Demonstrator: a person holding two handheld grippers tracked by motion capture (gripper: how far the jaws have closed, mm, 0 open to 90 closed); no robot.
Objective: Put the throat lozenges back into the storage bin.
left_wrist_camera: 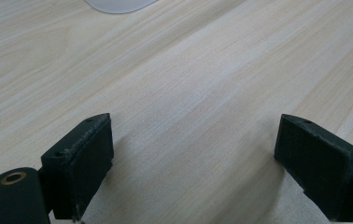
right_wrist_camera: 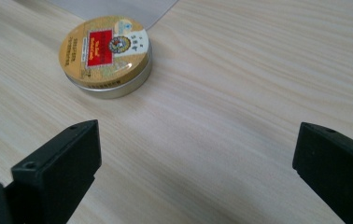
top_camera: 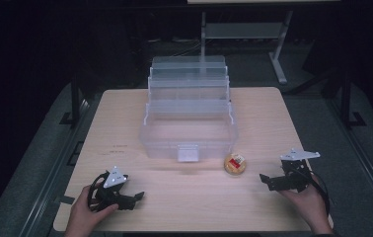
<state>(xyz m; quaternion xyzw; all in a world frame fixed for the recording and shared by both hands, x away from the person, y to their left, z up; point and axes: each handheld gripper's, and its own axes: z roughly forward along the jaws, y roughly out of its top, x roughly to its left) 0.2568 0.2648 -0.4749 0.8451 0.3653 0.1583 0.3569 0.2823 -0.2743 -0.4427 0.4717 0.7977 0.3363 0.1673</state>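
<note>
Tin lies ahead-left of spread right claw — left claw spread too.

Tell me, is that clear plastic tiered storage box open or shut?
Open. The clear plastic tiered storage box has its trays stepped up and back, baring the bottom compartment, which looks empty.

The round, gold-coloured metal tin carries a red rectangular label with printing on its lid. The characters are too small and blurred to read.
</note>
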